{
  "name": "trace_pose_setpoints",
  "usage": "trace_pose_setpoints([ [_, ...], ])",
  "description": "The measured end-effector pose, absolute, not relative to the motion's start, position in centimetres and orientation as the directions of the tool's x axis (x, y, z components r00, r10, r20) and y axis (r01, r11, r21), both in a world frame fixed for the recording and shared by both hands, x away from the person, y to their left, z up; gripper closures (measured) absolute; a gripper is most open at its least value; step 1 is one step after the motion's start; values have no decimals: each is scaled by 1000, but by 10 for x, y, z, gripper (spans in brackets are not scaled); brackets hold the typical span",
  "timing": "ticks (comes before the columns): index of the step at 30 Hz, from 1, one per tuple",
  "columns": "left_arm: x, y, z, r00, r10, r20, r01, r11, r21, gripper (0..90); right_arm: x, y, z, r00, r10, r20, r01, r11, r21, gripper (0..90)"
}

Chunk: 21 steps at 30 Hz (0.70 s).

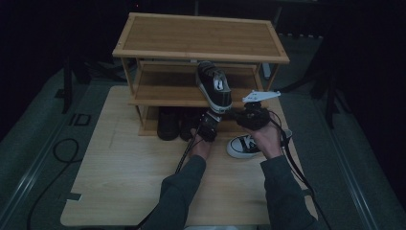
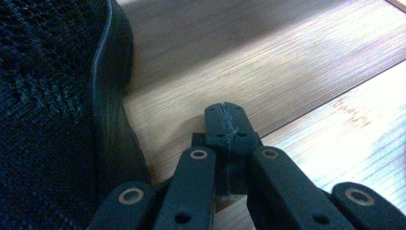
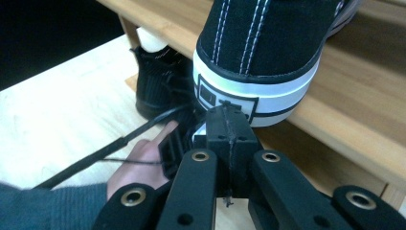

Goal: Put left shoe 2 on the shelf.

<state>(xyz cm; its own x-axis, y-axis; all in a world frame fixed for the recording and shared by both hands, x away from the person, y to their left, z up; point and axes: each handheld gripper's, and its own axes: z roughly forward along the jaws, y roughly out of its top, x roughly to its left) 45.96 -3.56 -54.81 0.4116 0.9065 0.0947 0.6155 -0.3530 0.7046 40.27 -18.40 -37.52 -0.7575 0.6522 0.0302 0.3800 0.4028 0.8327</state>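
A person is working at a pale wooden table (image 1: 119,191) in a dim room, a hand-held gripper in each fist, in front of a three-tier wooden shoe rack (image 1: 201,36). Starting at the left of the high view, a dark cable (image 1: 64,148) is looping across the grey floor beside the table. On the rack's bottom tier a pair of dark shoes (image 1: 170,124) is standing in shadow; the left gripper view is showing one dark knit shoe (image 2: 48,120) close against the left edge, sitting on a wooden board.

Near the middle, the left gripper (image 1: 210,122) is reaching toward the front edge of the middle tier, just below the heel of a black-and-white sneaker (image 1: 214,86). That sneaker is resting on the middle tier with its white-banded heel hanging out over the edge toward the person. In the left gripper view the left gripper's (image 2: 225,122) jaws are pressed flat together, with nothing between them.

Just to the right, the right gripper (image 1: 249,115) is hovering beside the left one, with its grey plate on top. In its own view the right gripper (image 3: 229,125) is also squeezed closed on nothing, its tips just below the sneaker's (image 3: 268,43) heel. A second, matching sneaker (image 1: 244,145) is lying on the table under the right hand (image 1: 265,139).
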Motion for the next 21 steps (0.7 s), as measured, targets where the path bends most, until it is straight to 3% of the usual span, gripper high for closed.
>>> trace_pose_setpoints([
  [21, 460, -36, -549, 420, 903, 89, 611, -354, 708, 900, 422, -146, -379, -783, 619, 56, 383, 410, 828, 900],
])
